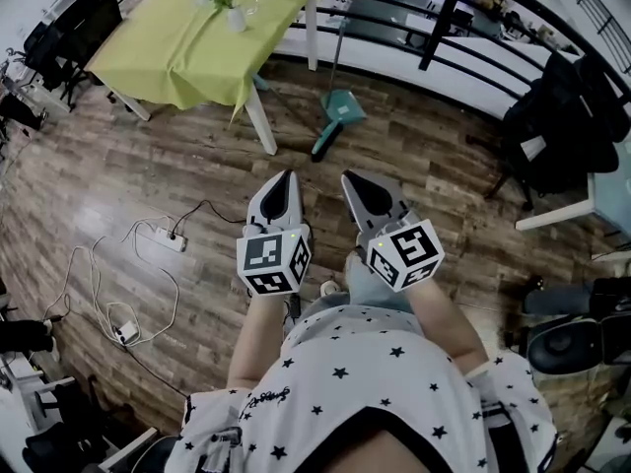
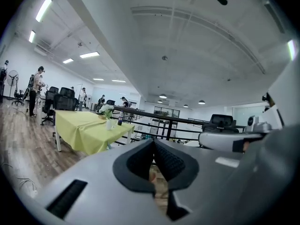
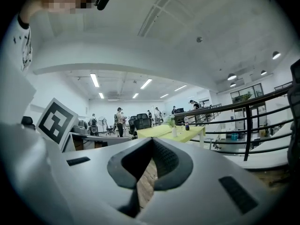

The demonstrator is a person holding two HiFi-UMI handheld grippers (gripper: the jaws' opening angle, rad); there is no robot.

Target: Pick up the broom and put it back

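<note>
In the head view a teal dustpan [image 1: 342, 106] stands on the wood floor by the railing, its thin pole rising toward the rail. A short teal piece [image 1: 324, 142] that may belong to the broom lies just in front of it; its bristles are too small to make out. My left gripper [image 1: 288, 176] and right gripper [image 1: 348, 177] are held side by side in front of my body, well short of the dustpan, pointing at it. Each is shut with its tips touching and nothing between them, as the left gripper [image 2: 153, 142] and right gripper [image 3: 152, 140] show in their own views.
A table with a yellow-green cloth [image 1: 197, 42] stands at the far left, with a small vase and a bottle on it. A black railing [image 1: 444, 28] runs along the far side. A power strip with white cables [image 1: 163, 236] lies on the floor at left. Black chairs [image 1: 567, 116] stand at right.
</note>
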